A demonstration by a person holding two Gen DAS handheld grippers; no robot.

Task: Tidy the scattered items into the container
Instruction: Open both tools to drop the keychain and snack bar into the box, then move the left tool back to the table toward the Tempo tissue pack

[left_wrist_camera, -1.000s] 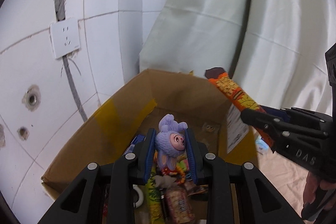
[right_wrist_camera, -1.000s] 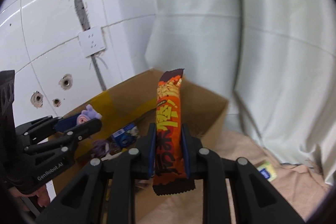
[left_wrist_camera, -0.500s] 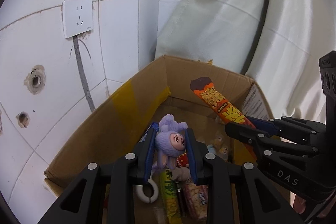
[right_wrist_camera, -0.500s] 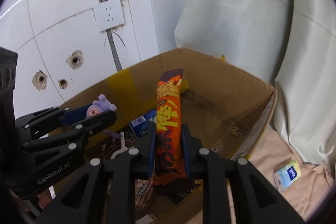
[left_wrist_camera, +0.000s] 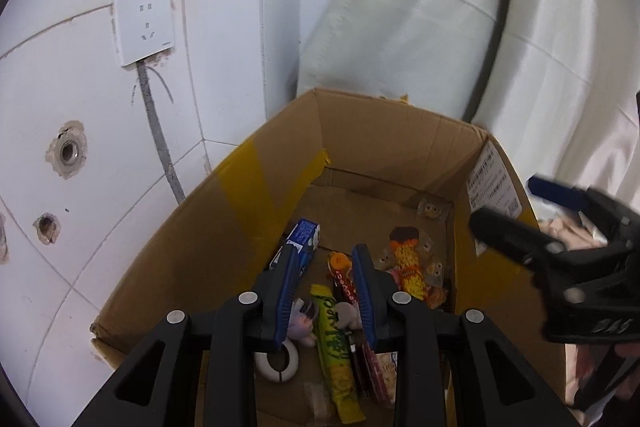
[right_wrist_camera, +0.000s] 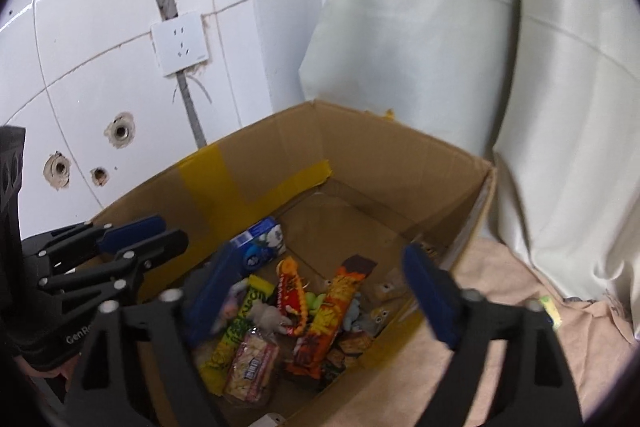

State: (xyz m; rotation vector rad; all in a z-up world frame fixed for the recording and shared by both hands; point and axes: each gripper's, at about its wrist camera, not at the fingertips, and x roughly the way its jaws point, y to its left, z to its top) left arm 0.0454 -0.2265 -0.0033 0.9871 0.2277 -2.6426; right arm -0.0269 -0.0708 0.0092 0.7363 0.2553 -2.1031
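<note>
Now the cardboard box (right_wrist_camera: 400,163) holds the dropped orange snack packet (right_wrist_camera: 332,311) among other items. Right gripper (right_wrist_camera: 320,295) is opening, nothing between its jaws; left gripper (left_wrist_camera: 324,291) hangs empty, jaws narrowly parted. Next, I judge, fetch remaining strays.

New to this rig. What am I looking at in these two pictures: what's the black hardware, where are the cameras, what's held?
There is no robot. A person holds a two-finger gripper in each hand, and each has a wide-angle camera looking along its fingers. One picture is from the left gripper, the other from the right gripper. Each view also catches the other gripper at its edge. Both hang over an open cardboard box by a tiled wall. In the box lie an orange snack packet, a yellow-green packet, a blue carton and a small purple toy. The right fingers are opening with nothing between them. The left fingers stand narrowly apart, and nothing looks gripped.
</note>
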